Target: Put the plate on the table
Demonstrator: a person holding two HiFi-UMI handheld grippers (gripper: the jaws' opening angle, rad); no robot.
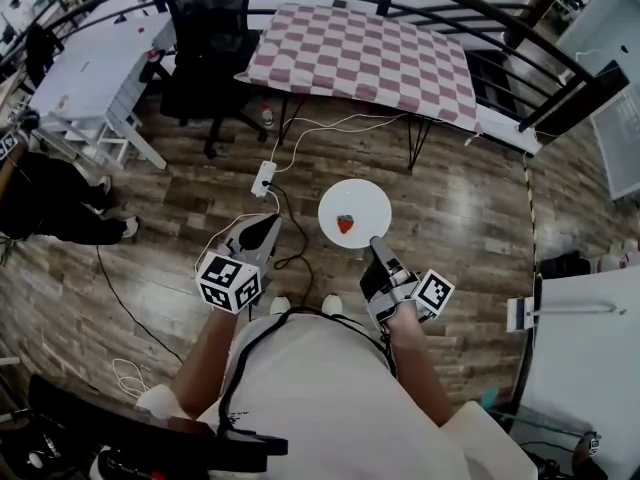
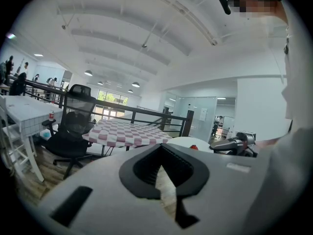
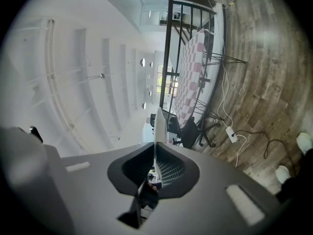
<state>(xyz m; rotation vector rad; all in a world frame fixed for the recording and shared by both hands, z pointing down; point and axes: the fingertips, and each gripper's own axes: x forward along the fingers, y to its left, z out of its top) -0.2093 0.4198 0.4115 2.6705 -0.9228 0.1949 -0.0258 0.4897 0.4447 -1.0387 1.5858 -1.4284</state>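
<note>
A white plate (image 1: 362,202) with a red strawberry (image 1: 345,223) on it hangs above the wooden floor, in front of the person. My right gripper (image 1: 376,244) is shut on the plate's near rim. In the right gripper view the plate (image 3: 156,124) shows edge-on between the pads. My left gripper (image 1: 268,222) is to the plate's left and apart from it, its jaws closed with nothing in them. The left gripper view shows the plate (image 2: 186,141) and my right gripper (image 2: 234,145) to the right. The table with a red-and-white checked cloth (image 1: 360,53) stands ahead.
A black office chair (image 1: 205,38) stands left of the checked table, with a white table (image 1: 90,63) further left. A power strip (image 1: 264,178) and cables lie on the floor. A dark railing (image 1: 470,8) runs behind the table. Another white surface (image 1: 585,368) is at right.
</note>
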